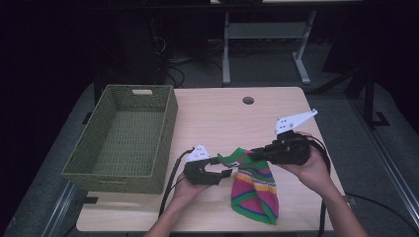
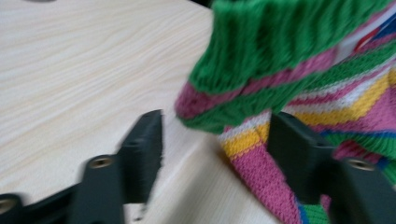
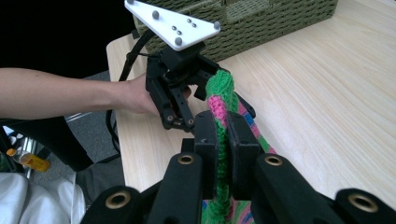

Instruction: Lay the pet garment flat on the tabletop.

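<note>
The striped knit cloth (image 1: 254,190) lies on the front of the surface (image 1: 222,118), near the person's side, with its green edge lifted up. It could slip out and flop back down, because the right gripper (image 3: 223,140) is only pinching a thin bit of that green edge. It could also get pulled out of shape or dragged along the wood if the two hands tug apart too fast. The left gripper (image 1: 225,172) might miss the cloth, too, since the edge hangs loose and soft in front of it. The right gripper's fingers (image 3: 208,144) are pressed close together with the green knit squeezed between them. The left gripper's fingers (image 2: 144,144) are spread wide apart and hold nothing. One of them sits right by the pink and yellow stripes, but I cannot tell if it touches them. The green woven basket (image 1: 123,138) sits off to the left and looks empty.
</note>
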Tool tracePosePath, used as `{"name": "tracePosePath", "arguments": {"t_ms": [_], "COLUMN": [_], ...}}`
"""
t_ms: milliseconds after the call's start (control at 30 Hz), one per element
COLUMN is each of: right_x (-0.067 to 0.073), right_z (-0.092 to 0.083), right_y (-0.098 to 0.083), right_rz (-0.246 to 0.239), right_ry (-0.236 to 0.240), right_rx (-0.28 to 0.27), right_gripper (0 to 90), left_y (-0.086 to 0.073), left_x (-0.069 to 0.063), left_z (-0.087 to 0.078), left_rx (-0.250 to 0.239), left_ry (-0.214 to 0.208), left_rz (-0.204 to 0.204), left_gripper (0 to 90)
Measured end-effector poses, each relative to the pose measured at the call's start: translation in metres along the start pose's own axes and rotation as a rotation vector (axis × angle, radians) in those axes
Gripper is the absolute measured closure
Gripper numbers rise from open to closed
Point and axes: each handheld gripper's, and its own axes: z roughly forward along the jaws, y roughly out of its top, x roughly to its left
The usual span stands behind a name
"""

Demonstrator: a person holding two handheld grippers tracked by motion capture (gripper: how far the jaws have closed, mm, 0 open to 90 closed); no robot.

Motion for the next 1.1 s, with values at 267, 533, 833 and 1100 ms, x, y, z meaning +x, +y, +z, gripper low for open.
{"name": "tracePosePath", "arguments": {"t_ms": [267, 533, 833, 1100], "right_x": [-0.004, -0.011, -0.018, -0.024], "right_z": [-0.002, -0.005, -0.006, -0.008], "right_y": [-0.003, -0.011, -0.018, -0.025], "right_rz": [0.010, 0.036, 0.059, 0.076], "right_ry": [-0.007, -0.015, -0.035, -0.065], "right_rx": [0.003, -0.001, 0.002, 0.008], "right_gripper": [84.0, 84.0, 83.9, 83.9], "left_y": [0.007, 0.015, 0.019, 0.027], "left_x": [-0.002, -0.003, -0.004, -0.005], "left_z": [-0.004, -0.010, -0.016, -0.020], "left_rx": [-0.010, -0.005, -0.023, -0.026], "left_ry": [-0.027, -0.032, -0.027, -0.017], "left_rz": [0.015, 0.054, 0.044, 0.058], "left_gripper": [63.5, 72.9, 79.1, 80.8]}}
